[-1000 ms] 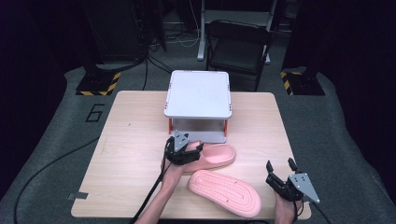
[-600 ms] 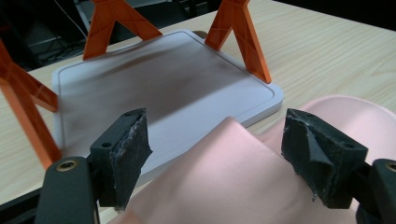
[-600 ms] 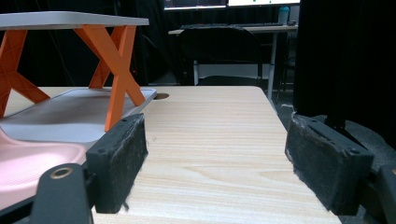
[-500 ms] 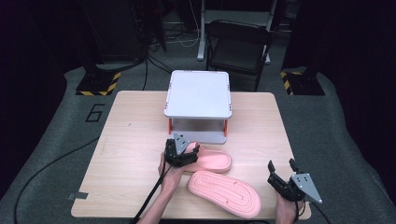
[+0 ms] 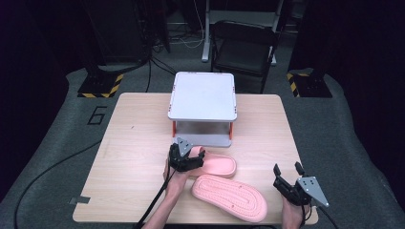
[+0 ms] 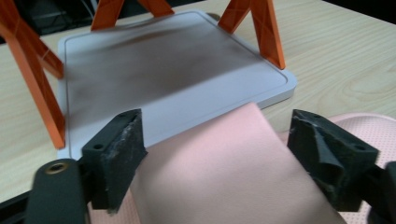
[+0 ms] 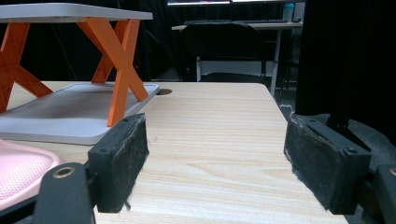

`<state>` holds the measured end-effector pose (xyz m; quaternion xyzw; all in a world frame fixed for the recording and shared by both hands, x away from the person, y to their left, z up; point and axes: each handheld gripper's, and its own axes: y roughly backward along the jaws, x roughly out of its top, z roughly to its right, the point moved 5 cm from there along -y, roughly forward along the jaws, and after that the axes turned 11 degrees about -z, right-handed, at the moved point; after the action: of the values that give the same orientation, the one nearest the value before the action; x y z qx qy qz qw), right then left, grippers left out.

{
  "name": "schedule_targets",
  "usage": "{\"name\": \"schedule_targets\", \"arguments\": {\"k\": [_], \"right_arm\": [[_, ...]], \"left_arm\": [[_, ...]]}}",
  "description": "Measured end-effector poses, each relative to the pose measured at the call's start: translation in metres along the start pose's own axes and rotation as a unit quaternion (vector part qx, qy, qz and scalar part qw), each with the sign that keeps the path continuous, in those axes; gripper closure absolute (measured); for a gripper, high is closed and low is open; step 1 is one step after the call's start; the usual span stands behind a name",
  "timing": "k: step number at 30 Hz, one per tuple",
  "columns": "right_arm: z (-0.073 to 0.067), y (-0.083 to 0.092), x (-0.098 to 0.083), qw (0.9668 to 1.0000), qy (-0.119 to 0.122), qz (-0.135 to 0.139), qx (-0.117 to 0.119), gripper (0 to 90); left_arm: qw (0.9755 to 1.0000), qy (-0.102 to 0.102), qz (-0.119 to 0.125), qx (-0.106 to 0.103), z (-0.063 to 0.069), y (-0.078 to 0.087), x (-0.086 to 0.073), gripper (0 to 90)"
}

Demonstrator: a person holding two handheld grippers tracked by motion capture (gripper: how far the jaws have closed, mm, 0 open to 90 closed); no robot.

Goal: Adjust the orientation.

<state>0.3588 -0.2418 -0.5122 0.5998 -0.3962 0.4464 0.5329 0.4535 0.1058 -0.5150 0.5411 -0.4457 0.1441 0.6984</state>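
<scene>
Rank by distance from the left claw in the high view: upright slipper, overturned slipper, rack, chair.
1. Upright slipper: its strap sits between the left claw jaws.
2. Overturned slipper: just nearer the person, to the right.
3. Rack: just beyond, mid-table.
4. Chair: behind the table.

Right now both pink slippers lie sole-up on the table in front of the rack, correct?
Not quite. In the high view only the near slipper lies sole-up, its tread showing. The far slipper lies right way up, strap on top, between the open jaws of the left gripper. Both do lie on the table before the rack.
</scene>
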Motion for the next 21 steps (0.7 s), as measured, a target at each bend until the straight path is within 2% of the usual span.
{"name": "schedule_targets", "arguments": {"k": [3, 4, 5, 6, 7, 8, 10, 11, 12, 14, 15, 18, 21], "right_arm": [[-0.002, 0.001, 0.001, 1.0, 0.006, 0.002, 0.0, 21.5], [-0.002, 0.001, 0.001, 1.0, 0.006, 0.002, 0.0, 21.5], [-0.003, 0.001, 0.001, 1.0, 0.008, 0.001, 0.0, 21.5], [-0.003, 0.001, 0.001, 1.0, 0.008, 0.001, 0.0, 21.5], [-0.005, 0.0, 0.001, 1.0, 0.009, 0.001, 0.004, 21.6], [-0.005, 0.0, 0.001, 1.0, 0.009, 0.001, 0.004, 21.6], [-0.005, 0.0, 0.001, 0.9999, 0.011, 0.0, 0.005, 21.7], [-0.005, 0.0, 0.001, 0.9999, 0.01, 0.001, 0.006, 21.8], [-0.005, 0.0, 0.001, 1.0, 0.008, 0.002, 0.005, 21.8], [-0.005, 0.0, 0.001, 0.9999, 0.01, 0.002, 0.005, 21.9], [-0.004, 0.0, 0.001, 0.9999, 0.012, 0.0, 0.004, 21.9], [-0.005, 0.0, 0.001, 0.9999, 0.009, 0.001, 0.005, 22.0], [-0.004, 0.0, 0.001, 0.9999, 0.012, -0.002, 0.004, 22.1]], "left_arm": [[0.9998, 0.021, 0.002, 0.007, -0.001, 0.0, -0.003, 11.7], [0.9998, 0.021, 0.002, 0.007, -0.001, 0.0, -0.003, 11.3], [0.9994, 0.033, -0.003, 0.006, -0.001, 0.0, -0.003, 10.2], [0.9994, 0.033, -0.003, 0.006, -0.001, 0.0, -0.003, 9.2], [0.9987, 0.051, -0.01, -0.001, -0.003, -0.003, -0.005, 8.4], [0.9987, 0.051, -0.01, -0.001, -0.003, -0.003, -0.005, 7.7], [0.9966, 0.076, -0.026, -0.017, -0.005, -0.007, -0.008, 5.8], [0.9963, 0.079, -0.026, -0.022, -0.006, -0.008, -0.008, 5.4], [0.9965, 0.075, -0.028, -0.026, -0.007, -0.008, -0.008, 5.3], [0.9957, 0.085, -0.02, -0.031, -0.006, -0.009, -0.007, 6.2], [0.9959, 0.081, -0.021, -0.034, -0.007, -0.008, -0.007, 7.6], [0.9975, 0.067, 0.001, -0.02, -0.008, -0.001, -0.005, 19.2], [0.9977, 0.066, 0.009, -0.012, -0.011, 0.0, -0.007, 21.6]]}}
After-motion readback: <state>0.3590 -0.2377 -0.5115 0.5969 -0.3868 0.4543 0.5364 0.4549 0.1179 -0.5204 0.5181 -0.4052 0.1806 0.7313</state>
